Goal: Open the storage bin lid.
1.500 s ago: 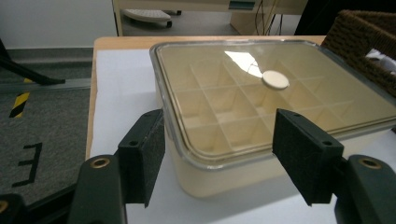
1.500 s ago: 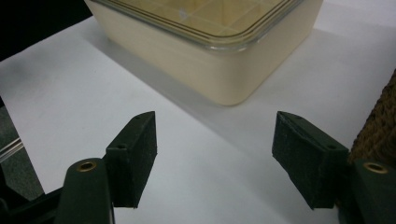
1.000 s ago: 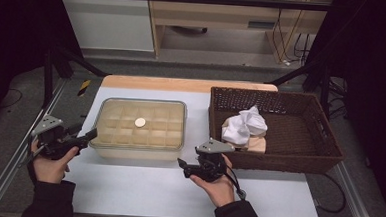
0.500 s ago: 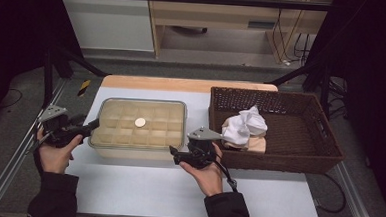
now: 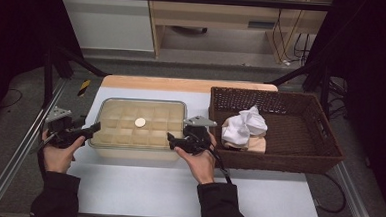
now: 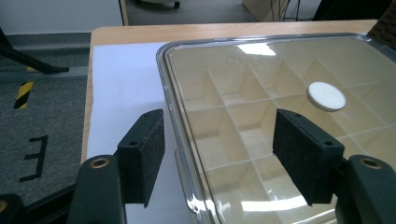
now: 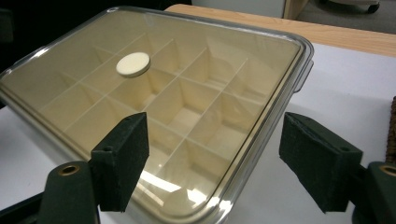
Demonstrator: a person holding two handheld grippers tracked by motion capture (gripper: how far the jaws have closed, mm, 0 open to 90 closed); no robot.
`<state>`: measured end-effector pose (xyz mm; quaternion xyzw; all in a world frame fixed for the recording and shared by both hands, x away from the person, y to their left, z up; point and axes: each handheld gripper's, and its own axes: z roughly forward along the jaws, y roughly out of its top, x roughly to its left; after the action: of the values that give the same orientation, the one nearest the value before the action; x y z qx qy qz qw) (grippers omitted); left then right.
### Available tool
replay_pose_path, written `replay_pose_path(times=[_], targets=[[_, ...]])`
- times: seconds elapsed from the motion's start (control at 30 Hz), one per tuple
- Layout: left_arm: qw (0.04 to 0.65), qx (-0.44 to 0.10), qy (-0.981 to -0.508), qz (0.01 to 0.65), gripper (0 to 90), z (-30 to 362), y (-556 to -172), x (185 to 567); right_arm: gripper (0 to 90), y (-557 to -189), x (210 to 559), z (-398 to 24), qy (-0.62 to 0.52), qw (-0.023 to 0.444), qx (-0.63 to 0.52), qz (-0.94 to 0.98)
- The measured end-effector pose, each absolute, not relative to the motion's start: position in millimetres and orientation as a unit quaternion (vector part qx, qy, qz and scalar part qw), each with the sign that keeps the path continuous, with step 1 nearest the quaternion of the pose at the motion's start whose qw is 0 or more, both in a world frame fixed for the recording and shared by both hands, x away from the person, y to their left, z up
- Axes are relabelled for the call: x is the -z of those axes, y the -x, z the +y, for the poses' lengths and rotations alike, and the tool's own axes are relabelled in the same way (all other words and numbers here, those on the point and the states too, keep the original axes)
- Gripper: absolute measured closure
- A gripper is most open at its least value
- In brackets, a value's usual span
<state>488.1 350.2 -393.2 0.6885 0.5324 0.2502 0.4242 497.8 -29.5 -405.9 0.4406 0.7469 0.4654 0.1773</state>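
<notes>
A shallow box (image 5: 130, 116) with a clear lid and several beige compartments sits mid-table, a white round knob (image 5: 139, 121) on its lid. My left gripper (image 5: 94, 128) is at the box's left edge. In the left gripper view it (image 6: 219, 154) stands open, its jaws on either side of the lid rim (image 6: 180, 154) without pressing it. My right gripper (image 5: 172, 139) is at the box's right front corner. In the right gripper view it (image 7: 215, 163) is open too, with the lid's edge (image 7: 261, 140) between its pads and untouched. The knob (image 7: 133, 64) lies farther off.
A dark wicker basket (image 5: 278, 160) stands close to the right of the box, holding a crumpled white cloth (image 5: 242, 126) on a pale wooden piece (image 5: 256, 143). The white table top (image 5: 167, 187) ends in a wooden strip at the back; a metal rail runs along the left.
My right hand has moved up and left from the table's front to the box's right front corner. The left hand has edged in toward the box's left rim. Both stay open.
</notes>
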Motion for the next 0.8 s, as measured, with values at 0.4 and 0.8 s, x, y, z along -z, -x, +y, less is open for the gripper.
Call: replay_pose_path(times=[0.4, 0.8], targets=[[0.417, -0.239, -0.692, 0.539, 33.9, 354, -499, 402, 23.6, -532, 401, -14, -0.468, 0.199, -0.454, 0.732], [0.399, -0.225, -0.700, 0.548, 31.4, 355, -509, 412, 23.2, -560, 411, -13, -0.497, 0.190, -0.437, 0.725]])
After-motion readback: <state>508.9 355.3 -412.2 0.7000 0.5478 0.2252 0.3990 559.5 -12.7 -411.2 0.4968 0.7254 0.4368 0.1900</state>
